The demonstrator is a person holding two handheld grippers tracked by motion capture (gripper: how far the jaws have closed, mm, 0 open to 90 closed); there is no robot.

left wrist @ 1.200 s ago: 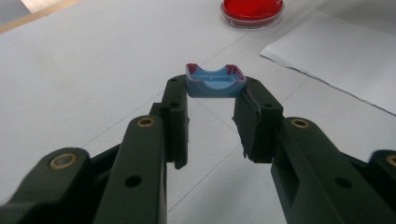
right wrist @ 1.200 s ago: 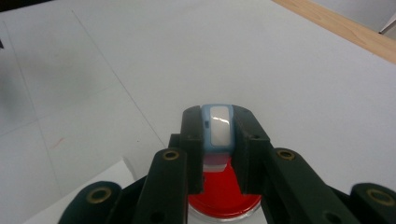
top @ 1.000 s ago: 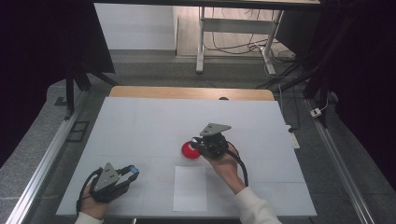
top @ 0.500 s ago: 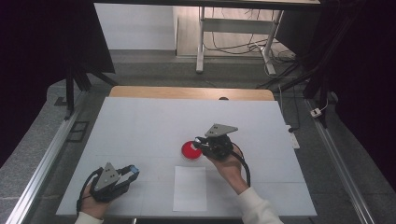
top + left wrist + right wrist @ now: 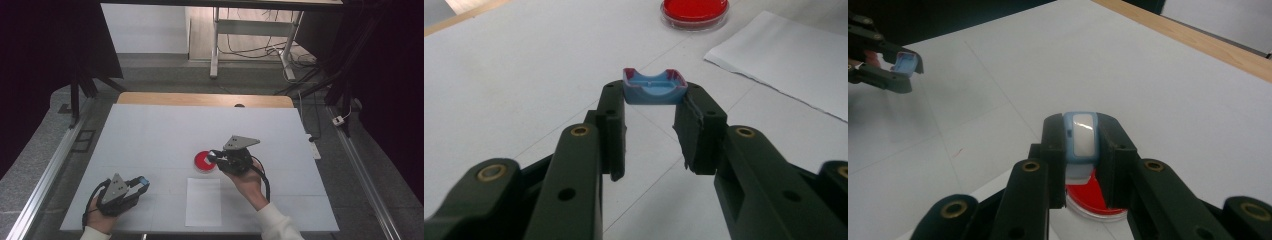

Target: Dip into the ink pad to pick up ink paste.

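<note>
A white table [image 5: 150,135] with a wooden strip along its far edge stood in a dim room, with a metal frame and loose cables on the floor beyond it. A sheet of paper [image 5: 203,201] lay near the person's edge, and a round dish of red stuff [image 5: 202,161] sat just past it. The left gripper [image 5: 142,183] rested low at the near left of the table, its jaws clamped on a small blue cap [image 5: 655,87] with reddish smears along its rim, held by its two ends. The right gripper [image 5: 214,157] hung over the dish, well apart from the left one, jaws pinched on a pale blue and white piece [image 5: 1082,136] that stood upright between them. In the right gripper view the dish [image 5: 1090,197] lay directly below that piece.
</note>
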